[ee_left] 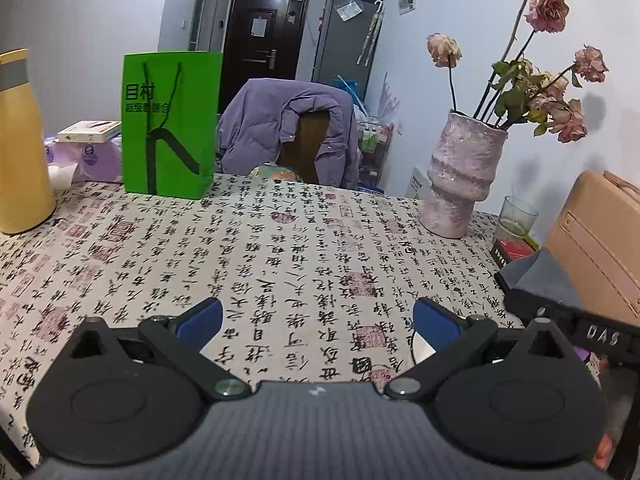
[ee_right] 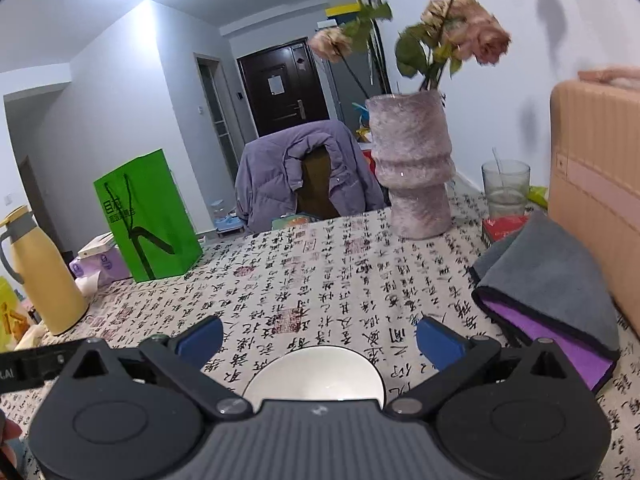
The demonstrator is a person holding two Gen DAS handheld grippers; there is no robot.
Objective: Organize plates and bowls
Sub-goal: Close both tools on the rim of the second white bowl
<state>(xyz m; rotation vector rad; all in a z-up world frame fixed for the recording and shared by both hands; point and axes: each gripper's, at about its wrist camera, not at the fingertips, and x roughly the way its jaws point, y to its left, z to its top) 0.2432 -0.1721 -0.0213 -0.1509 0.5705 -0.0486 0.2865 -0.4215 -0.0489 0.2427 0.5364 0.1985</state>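
Bowl (ee_right: 316,372) half-hidden under right gripper (ee_right: 320,338)

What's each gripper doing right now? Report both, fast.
Left gripper: open, holding nothing, above the tablecloth.
Right gripper: open, holding nothing; a white bowl sits just below and between its fingers.

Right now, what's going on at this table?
A person holds a claw in each hand over a table covered in a calligraphy-print cloth. Both are open and hold nothing. The right claw hovers just above a white bowl, which sits between its blue fingers without touching them. The left claw faces bare cloth, with only a sliver of white dish by its right finger. Nothing has been picked up yet.
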